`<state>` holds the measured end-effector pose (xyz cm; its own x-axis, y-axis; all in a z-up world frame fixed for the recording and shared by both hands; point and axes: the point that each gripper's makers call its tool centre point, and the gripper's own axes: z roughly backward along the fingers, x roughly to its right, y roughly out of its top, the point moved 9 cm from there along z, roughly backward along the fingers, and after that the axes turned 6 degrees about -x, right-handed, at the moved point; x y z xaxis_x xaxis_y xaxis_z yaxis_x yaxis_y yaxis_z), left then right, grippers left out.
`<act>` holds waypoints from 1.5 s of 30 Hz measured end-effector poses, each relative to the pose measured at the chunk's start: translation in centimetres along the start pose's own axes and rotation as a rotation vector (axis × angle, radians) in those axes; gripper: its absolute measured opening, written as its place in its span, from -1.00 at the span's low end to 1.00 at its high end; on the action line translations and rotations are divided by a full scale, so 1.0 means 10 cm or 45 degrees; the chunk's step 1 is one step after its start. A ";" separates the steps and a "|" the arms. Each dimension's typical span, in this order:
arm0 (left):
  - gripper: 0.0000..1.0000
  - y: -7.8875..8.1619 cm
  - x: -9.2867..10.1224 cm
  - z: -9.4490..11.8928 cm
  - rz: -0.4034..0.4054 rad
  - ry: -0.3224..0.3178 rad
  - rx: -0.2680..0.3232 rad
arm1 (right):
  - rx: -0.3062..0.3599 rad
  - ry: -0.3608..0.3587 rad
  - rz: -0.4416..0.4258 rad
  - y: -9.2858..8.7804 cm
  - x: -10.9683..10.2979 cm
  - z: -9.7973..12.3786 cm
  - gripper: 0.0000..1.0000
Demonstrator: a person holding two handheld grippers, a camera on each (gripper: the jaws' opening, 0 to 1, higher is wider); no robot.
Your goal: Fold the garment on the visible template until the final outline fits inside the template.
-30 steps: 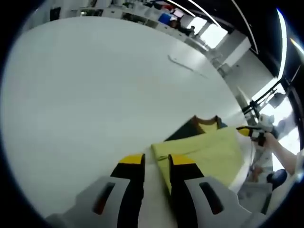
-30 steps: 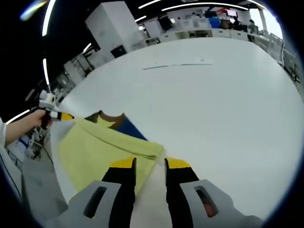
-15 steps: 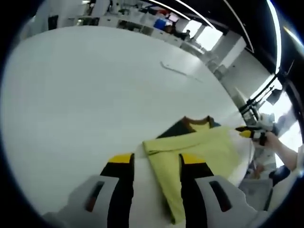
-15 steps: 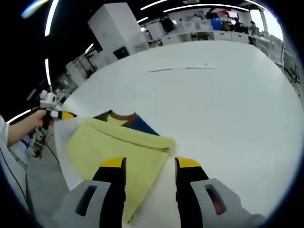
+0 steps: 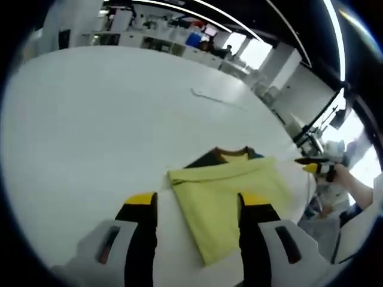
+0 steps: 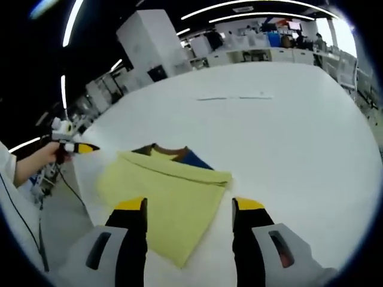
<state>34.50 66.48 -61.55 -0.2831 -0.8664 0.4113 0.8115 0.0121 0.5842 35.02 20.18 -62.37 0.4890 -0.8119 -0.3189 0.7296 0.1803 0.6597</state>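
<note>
Big open-plan lab or office, wide white table (image 6: 287,137), desks (image 6: 257,57) along the top, ceiling light strips (image 5: 197,9) overhead, white cabinet (image 6: 149,39) upper left

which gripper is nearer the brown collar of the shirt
Too close to call: the left gripper and right gripper each hover open at opposite folded yellow corners, the brown collar beyond both.

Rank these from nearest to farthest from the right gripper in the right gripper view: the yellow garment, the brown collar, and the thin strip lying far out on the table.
1. Yellow garment, between the open jaws.
2. Brown collar, just beyond its far fold.
3. Thin strip, far across the table.
</note>
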 end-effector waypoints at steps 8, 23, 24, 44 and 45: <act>0.28 -0.08 0.13 0.21 -0.043 -0.007 0.046 | 0.058 0.019 0.035 0.01 -0.17 0.18 0.30; 0.64 -0.20 0.41 0.57 -0.130 -0.019 0.076 | 0.081 0.042 0.059 -0.10 -0.37 0.41 0.51; 0.70 -0.20 0.42 0.59 -0.135 -0.017 0.078 | 0.083 0.043 0.061 -0.11 -0.38 0.43 0.53; 0.91 -0.39 0.74 0.87 -0.198 -0.032 0.112 | 0.167 0.087 0.061 -0.21 -0.61 0.90 0.87; 0.93 -0.40 0.75 0.89 -0.198 -0.036 0.113 | 0.171 0.088 0.063 -0.21 -0.62 0.91 0.92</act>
<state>24.56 64.32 -54.59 -0.4169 -0.8468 0.3302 0.7088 -0.0755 0.7013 26.08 19.81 -55.56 0.5578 -0.7630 -0.3265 0.6354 0.1395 0.7595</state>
